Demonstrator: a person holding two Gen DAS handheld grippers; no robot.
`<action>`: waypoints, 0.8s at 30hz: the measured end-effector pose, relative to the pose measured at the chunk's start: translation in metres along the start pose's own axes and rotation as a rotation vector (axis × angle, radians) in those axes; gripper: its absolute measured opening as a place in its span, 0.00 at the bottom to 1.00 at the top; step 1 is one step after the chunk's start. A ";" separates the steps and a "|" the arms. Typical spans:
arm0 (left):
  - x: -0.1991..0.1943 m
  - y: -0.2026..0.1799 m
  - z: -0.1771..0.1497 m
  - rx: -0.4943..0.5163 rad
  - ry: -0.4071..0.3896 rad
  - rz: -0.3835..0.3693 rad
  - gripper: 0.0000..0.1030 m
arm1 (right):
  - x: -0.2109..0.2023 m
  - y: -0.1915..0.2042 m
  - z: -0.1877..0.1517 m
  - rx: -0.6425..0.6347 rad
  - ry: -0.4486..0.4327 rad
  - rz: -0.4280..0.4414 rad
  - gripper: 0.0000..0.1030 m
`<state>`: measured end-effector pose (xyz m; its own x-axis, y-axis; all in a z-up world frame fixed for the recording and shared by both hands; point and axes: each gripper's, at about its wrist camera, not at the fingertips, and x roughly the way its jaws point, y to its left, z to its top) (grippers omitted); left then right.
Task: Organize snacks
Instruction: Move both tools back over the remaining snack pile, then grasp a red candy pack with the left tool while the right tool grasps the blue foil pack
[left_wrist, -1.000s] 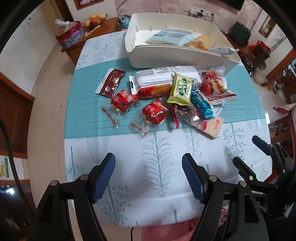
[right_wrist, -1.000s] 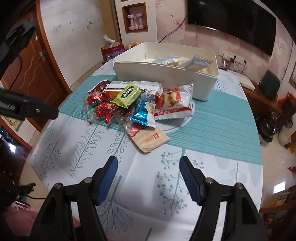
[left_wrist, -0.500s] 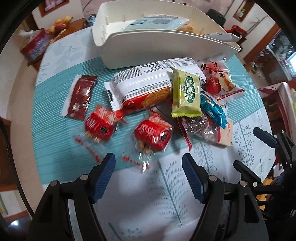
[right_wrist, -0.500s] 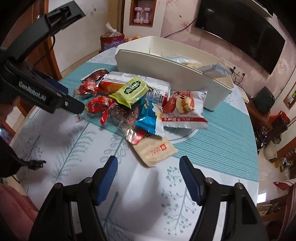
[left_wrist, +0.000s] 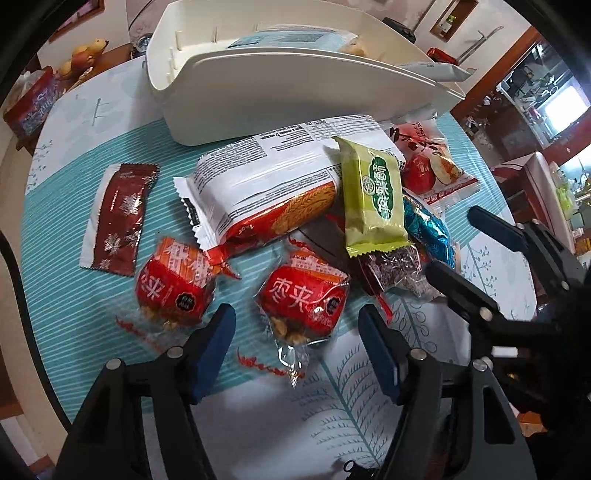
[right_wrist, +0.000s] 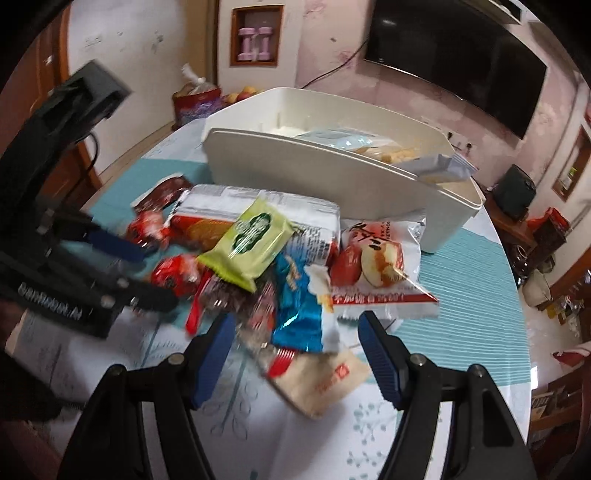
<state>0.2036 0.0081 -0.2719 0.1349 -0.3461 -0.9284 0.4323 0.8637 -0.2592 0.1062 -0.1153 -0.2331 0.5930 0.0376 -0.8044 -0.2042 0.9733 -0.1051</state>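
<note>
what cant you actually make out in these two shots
- Left wrist view: the white bin floor, hidden behind its front wall.
- Left wrist view: snacks under the green packet and biscuit pack.
- Right wrist view: left hand-held gripper and red snacks, motion-blurred.

bin (left_wrist: 280, 92) behind snack pile (left_wrist: 295, 206) | sachet (left_wrist: 118, 218) left of pile | 2 wrapped candies (left_wrist: 177, 288) in front

Table (left_wrist: 66, 302) covered by a white leaf-print cloth with a teal striped band. Black television (right_wrist: 454, 62) mounted on the far wall. Pink dumbbells (right_wrist: 254, 43) stand in a wall niche. Fruit (left_wrist: 83, 55) sits on a wooden side cabinet beside a red bag (left_wrist: 31, 103).
</note>
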 end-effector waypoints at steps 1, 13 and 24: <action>0.001 0.001 0.001 0.002 -0.003 -0.007 0.64 | 0.004 -0.001 0.001 0.013 0.006 -0.003 0.67; 0.022 -0.005 0.006 -0.001 -0.029 -0.008 0.58 | 0.021 -0.014 0.003 0.163 0.025 0.068 0.52; 0.023 -0.017 0.001 -0.004 -0.066 0.015 0.53 | 0.028 -0.029 -0.005 0.259 0.051 0.121 0.39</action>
<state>0.2001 -0.0148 -0.2889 0.2001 -0.3570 -0.9124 0.4263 0.8702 -0.2469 0.1250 -0.1435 -0.2552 0.5355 0.1519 -0.8308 -0.0618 0.9881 0.1408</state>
